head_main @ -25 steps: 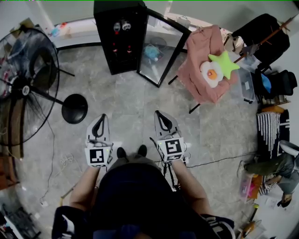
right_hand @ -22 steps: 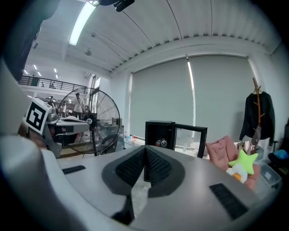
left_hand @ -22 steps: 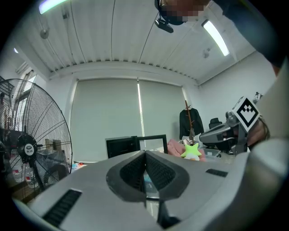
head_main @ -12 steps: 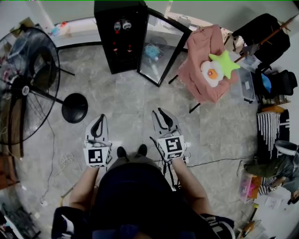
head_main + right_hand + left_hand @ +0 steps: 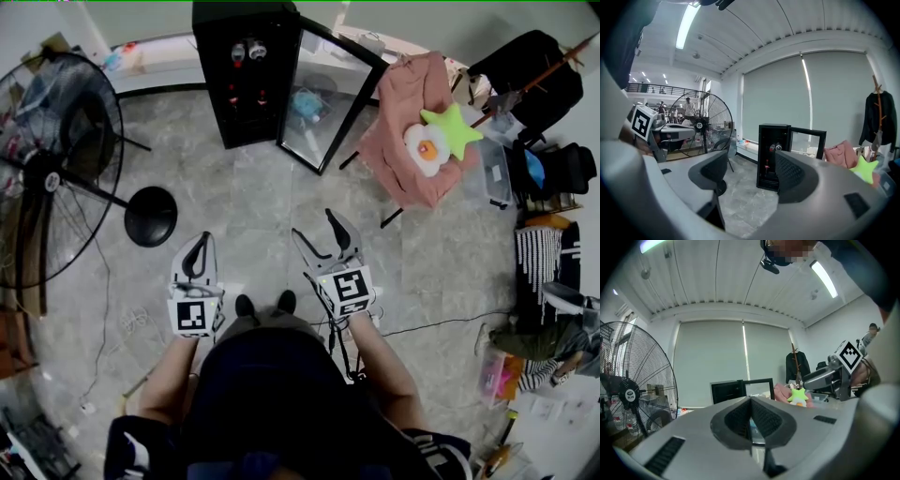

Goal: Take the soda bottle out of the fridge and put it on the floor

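Left gripper (image 5: 750,405): jaws closed together, nothing between them. Right gripper (image 5: 750,172): jaws wide apart, have just been opening, empty. Black fridge (image 5: 246,80) stands well ahead, its glass door (image 5: 328,98) swung open. Bottles (image 5: 246,51) on its top shelf; cannot tell which is the soda bottle. Grey stone-tile floor (image 5: 253,202). Big standing fan (image 5: 52,178) at left.

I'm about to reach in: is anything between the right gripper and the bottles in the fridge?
Nothing visible: the fridge door is open and bare floor lies between. The right gripper, fingers just opened with nothing between them, faces the bottles.
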Demonstrator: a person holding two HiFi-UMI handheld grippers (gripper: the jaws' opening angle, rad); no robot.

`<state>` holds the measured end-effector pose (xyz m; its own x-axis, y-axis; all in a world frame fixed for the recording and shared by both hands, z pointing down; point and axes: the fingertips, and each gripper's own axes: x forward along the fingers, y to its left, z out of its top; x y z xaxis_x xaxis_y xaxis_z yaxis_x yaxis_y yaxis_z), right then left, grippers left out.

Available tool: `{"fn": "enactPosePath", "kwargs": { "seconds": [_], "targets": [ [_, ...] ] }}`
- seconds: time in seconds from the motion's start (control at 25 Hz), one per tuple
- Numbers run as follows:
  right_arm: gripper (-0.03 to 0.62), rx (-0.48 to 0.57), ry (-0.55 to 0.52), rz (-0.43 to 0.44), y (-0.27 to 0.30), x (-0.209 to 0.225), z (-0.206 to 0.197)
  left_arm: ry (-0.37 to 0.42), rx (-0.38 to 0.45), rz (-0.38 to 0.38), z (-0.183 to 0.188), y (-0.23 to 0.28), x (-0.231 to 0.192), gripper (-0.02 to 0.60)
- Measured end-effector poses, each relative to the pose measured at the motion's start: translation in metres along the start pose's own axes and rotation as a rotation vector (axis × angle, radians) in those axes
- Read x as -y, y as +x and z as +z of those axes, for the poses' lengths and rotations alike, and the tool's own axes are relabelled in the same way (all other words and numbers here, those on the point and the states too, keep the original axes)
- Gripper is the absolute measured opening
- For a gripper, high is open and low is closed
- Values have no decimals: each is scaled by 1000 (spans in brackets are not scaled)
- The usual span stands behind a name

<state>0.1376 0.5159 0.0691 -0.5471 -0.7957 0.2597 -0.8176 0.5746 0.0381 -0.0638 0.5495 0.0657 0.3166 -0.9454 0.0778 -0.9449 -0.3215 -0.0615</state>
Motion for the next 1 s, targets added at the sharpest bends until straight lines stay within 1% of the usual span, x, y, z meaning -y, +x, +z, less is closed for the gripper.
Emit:
{"fn": "enactPosePath", "kwargs": {
  "seconds": [0.12, 0.2, 0.4, 0.6, 0.8, 0.88, 1.0],
  "targets": [
    [348, 14, 4, 11, 5, -6, 5, 1, -5, -1, 0, -3, -8, 25],
    [348, 16, -4, 11, 10, -10, 8, -1, -10, -6, 0, -3, -13, 23],
    [348, 11, -11, -2, 26, -20, 10, 2, -7, -32, -4, -5, -29, 23],
    [348, 6, -28, -30, 53, -26, 11, -17, -19, -59, -16, -4, -47, 24],
    [348, 2, -53, -41, 87, -20, 12, 1, -18, -76, -23, 10, -63, 23],
    [348, 0, -55, -29, 105, -14, 11, -2, -25, -63, -27, 19, -69, 24],
    [348, -1, -56, -3, 131, 8, 9, -11, -35, -32, -30, 46, -73, 23]
  ]
}}
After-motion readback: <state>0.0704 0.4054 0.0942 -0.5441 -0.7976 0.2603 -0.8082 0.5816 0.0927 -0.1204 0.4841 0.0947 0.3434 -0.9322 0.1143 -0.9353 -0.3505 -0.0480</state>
